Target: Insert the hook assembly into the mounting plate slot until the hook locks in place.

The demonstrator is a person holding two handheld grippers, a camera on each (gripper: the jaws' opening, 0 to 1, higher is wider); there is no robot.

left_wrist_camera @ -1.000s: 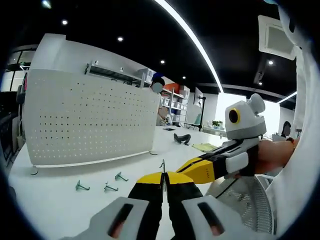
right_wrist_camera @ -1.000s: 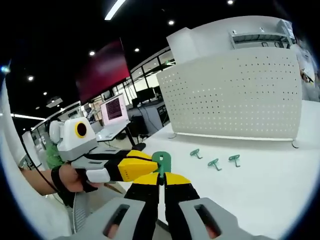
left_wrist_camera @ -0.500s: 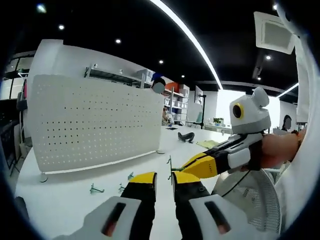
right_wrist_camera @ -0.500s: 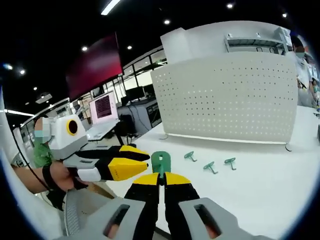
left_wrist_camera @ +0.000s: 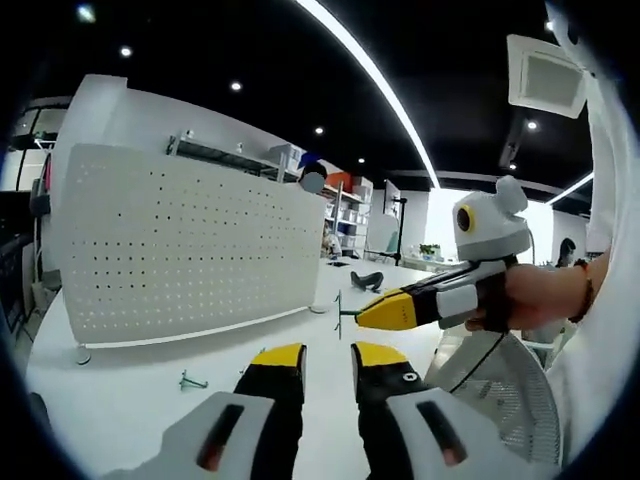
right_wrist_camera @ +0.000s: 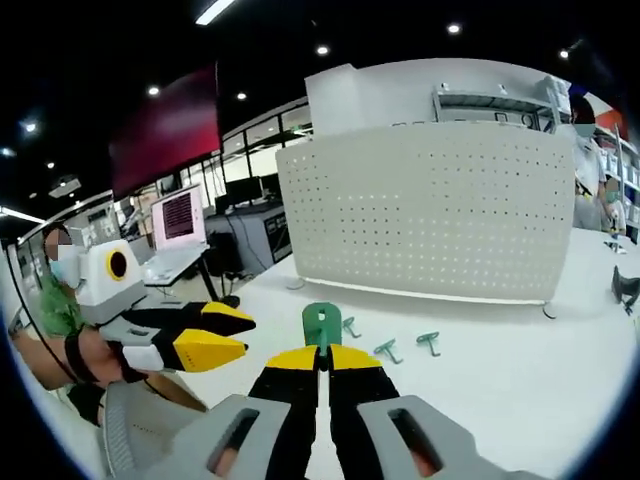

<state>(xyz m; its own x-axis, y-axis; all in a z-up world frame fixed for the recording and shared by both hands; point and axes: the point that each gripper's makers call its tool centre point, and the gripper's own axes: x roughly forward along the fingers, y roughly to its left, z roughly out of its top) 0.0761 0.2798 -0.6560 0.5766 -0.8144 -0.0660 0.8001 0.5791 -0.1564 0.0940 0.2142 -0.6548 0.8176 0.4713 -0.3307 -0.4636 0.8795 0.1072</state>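
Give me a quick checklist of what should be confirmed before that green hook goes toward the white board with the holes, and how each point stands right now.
1. Green hook clamped in the right gripper: ok, jaws shut on it.
2. Left gripper released and apart from the hook: ok, jaws open, nothing between them.
3. Perforated board standing upright on the white table: ok.
4. Path to the board unblocked: ok, though spare hooks lie on the table in front.
5. Hook's prongs facing the board: cannot tell.
6. Hook seated in a slot: not ok, it is apart from the board.
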